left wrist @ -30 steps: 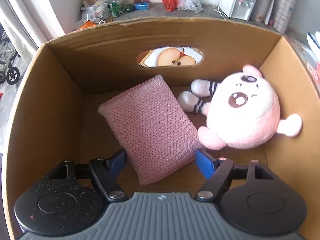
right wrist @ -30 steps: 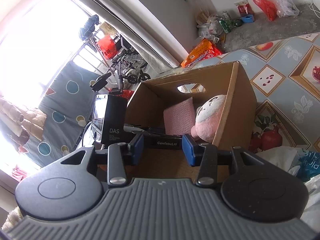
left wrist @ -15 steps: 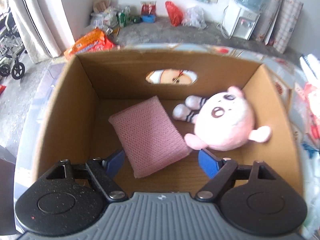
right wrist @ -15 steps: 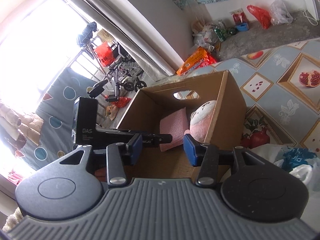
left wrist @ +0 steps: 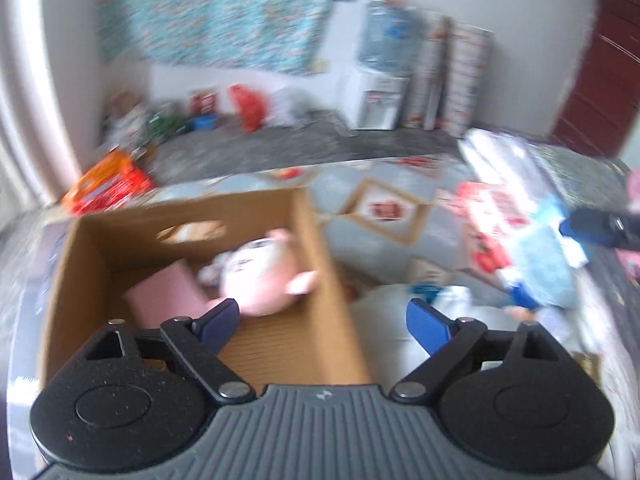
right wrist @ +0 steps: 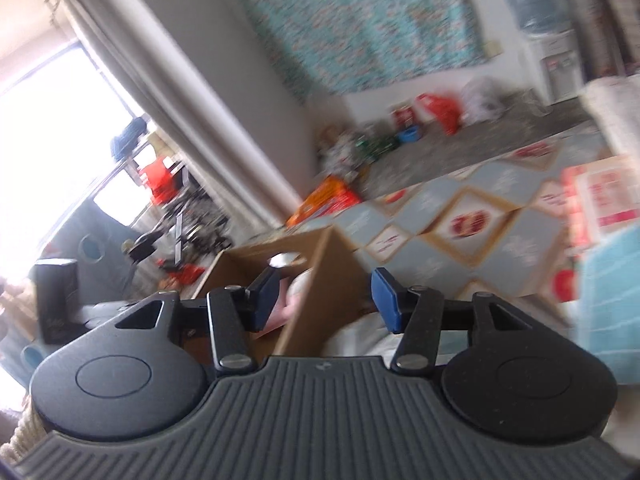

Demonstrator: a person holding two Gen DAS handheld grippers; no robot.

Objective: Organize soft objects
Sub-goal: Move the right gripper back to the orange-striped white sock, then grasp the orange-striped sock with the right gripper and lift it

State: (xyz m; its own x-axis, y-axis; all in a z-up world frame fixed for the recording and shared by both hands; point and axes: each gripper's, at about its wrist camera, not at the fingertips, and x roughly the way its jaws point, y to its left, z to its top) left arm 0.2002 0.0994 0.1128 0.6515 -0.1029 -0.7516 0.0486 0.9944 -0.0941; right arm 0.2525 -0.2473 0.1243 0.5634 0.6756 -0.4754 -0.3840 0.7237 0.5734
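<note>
My left gripper [left wrist: 320,322] has nothing in it; its jaws have just been opening and now stand wide, straddling the right wall of the cardboard box [left wrist: 320,280]. My right gripper [right wrist: 324,300] is empty too, its jaws partly apart after opening a little further. Inside the box the pink plush toy [left wrist: 260,280] leans against that right wall, and the pink mesh pad [left wrist: 168,298] lies to its left on the box floor.

The rest of the soft things sit in a blurred heap on the patterned surface to the right of the box, a white bag [left wrist: 400,320] and a light blue cloth [left wrist: 544,268] among them. Both views are smeared, so I judge my aim poor. I might clip the box wall and shove the box askew, or close on the slippery bag and not the cloth. A loose pinch on cloth may also drag its neighbours along.
</note>
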